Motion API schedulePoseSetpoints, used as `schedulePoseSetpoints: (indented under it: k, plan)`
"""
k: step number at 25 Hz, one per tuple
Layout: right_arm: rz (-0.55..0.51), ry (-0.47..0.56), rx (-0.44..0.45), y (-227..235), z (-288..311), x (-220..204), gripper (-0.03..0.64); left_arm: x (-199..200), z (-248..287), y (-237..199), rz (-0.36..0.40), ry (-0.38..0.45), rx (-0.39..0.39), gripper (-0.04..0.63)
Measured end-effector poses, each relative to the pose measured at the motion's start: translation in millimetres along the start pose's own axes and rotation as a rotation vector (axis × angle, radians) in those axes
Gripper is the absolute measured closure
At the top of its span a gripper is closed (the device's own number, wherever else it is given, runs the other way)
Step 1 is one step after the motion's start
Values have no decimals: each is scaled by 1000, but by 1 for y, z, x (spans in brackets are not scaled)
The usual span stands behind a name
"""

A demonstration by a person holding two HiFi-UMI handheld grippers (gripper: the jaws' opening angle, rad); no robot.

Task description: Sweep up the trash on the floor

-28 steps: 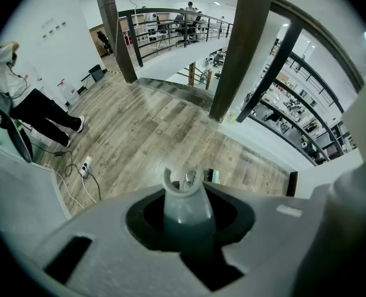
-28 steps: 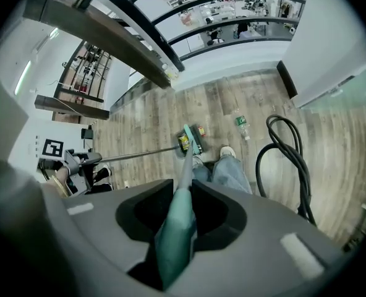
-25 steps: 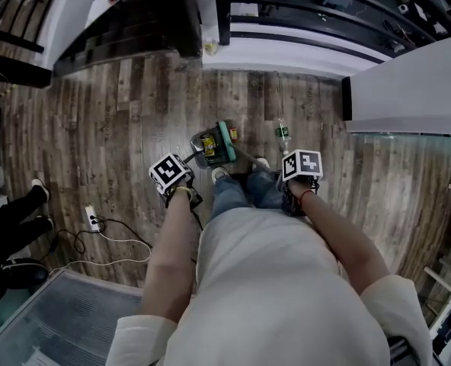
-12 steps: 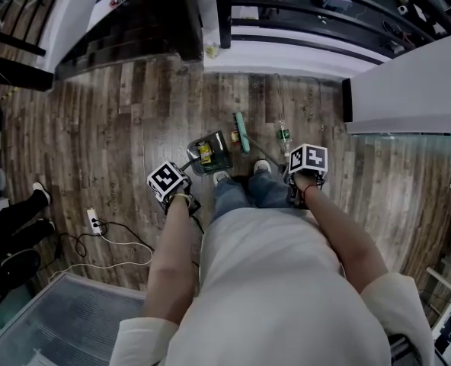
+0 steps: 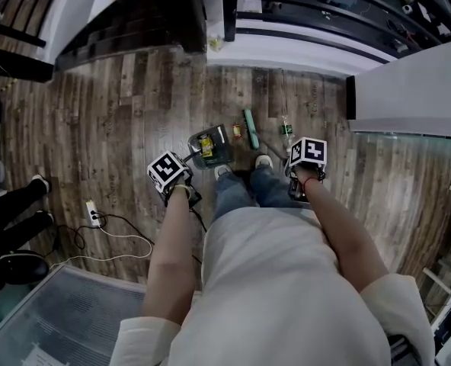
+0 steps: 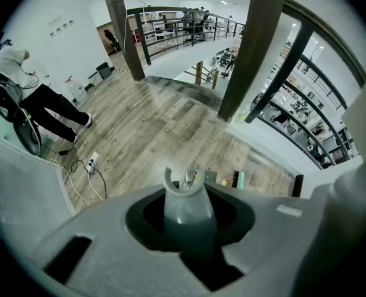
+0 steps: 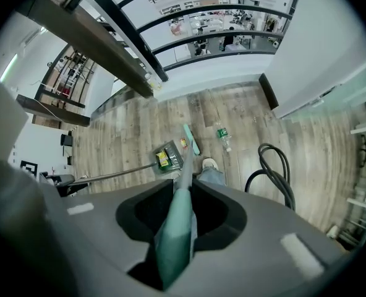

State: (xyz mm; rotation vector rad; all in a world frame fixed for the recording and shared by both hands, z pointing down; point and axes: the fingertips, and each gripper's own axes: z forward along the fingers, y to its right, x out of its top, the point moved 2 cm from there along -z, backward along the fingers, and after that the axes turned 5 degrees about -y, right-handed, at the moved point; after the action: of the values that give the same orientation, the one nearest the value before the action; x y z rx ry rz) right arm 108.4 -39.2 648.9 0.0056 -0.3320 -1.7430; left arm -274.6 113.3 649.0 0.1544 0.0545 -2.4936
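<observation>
A grey dustpan (image 5: 210,148) rests on the wooden floor with a yellow wrapper (image 5: 205,145) lying in it. My left gripper (image 5: 176,184) is shut on the dustpan's long grey handle (image 6: 186,210). The right gripper (image 5: 302,175) is shut on the teal broom handle (image 7: 178,228). The teal broom head (image 5: 250,128) stands on the floor just right of the pan. A small orange scrap (image 5: 237,132) lies between pan and broom head. Further right lies a green bottle (image 5: 286,133). The right gripper view shows broom head (image 7: 191,139), pan (image 7: 169,156) and bottle (image 7: 222,135).
My own feet (image 5: 262,162) stand just below the pan. A white power strip with cable (image 5: 93,216) lies at the left, near another person's legs (image 5: 12,208). A white wall (image 5: 408,97) closes the right, a dark post and railing (image 5: 210,14) the far side.
The broom head has slid right, away from the dustpan's mouth, leaving the orange scrap between them. The right gripper shifted slightly right. Dustpan and left gripper stayed put.
</observation>
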Motion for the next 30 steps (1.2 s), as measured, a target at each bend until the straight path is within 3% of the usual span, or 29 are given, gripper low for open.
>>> schedulePoseSetpoints:
  k: [18, 30]
  plan:
    - [-197, -67, -62, -33, 17, -15, 518, 5, -4, -3, 1, -7, 9, 512]
    - [-212, -140, 13, -52, 24, -39, 518, 2, -1, 0, 5, -5, -3, 512]
